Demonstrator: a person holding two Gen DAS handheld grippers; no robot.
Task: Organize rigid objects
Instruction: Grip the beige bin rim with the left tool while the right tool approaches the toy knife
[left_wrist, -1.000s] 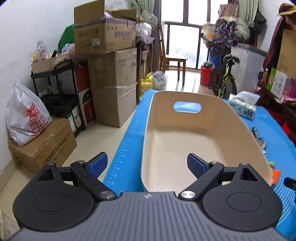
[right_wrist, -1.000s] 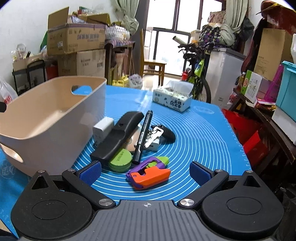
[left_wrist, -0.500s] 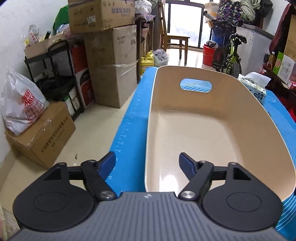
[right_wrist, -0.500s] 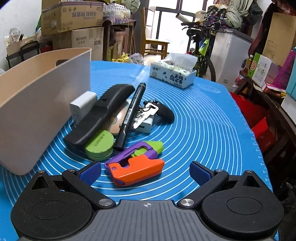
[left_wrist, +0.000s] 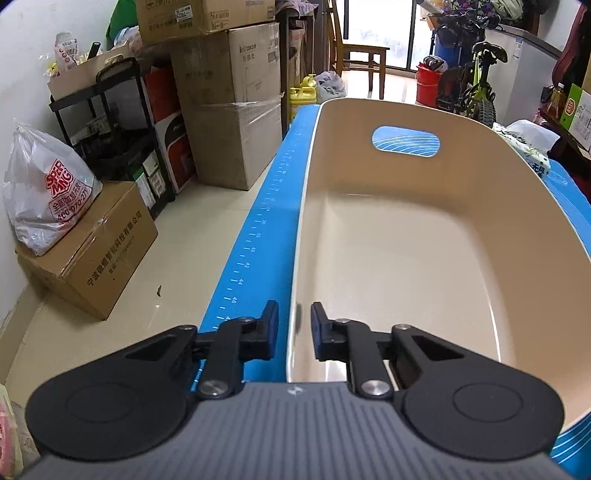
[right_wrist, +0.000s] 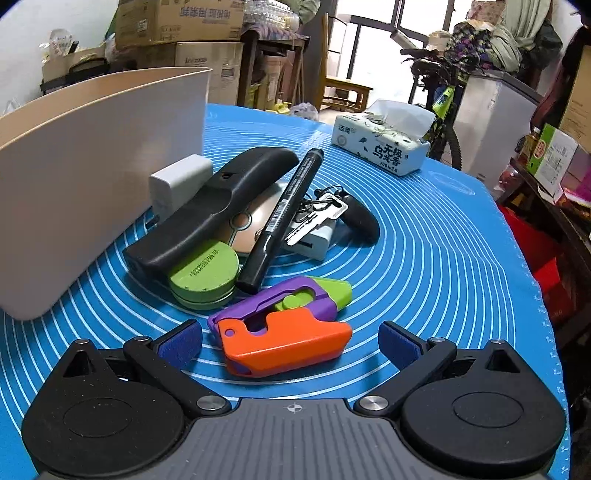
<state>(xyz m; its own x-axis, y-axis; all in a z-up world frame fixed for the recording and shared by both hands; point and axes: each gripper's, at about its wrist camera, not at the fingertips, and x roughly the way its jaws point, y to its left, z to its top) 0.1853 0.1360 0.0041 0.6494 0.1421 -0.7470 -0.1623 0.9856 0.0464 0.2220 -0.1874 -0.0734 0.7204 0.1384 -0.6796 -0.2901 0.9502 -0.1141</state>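
The beige bin (left_wrist: 406, 236) fills the centre and right of the left wrist view, standing on the blue mat (left_wrist: 258, 229) over the counter, and it holds nothing yet. The left tongs (left_wrist: 294, 325) are closing astride its near-left rim; a sliver of gap shows on each side, so I judge the pads not yet pressing. This looks like steadying the bin before loading.

In the right wrist view the right tongs (right_wrist: 290, 341) are spread wide, the orange and purple toy (right_wrist: 284, 332) lying between them at lower centre, untouched. The next move calls for closing squarely on the toy.

Counted in the pile beside the bin: one toy, one green tin (right_wrist: 203, 273), one black marker (right_wrist: 284, 218), one black case (right_wrist: 214, 210), one white charger (right_wrist: 181, 181), one key bunch (right_wrist: 317, 218). At upper right, one tissue pack (right_wrist: 380, 144).
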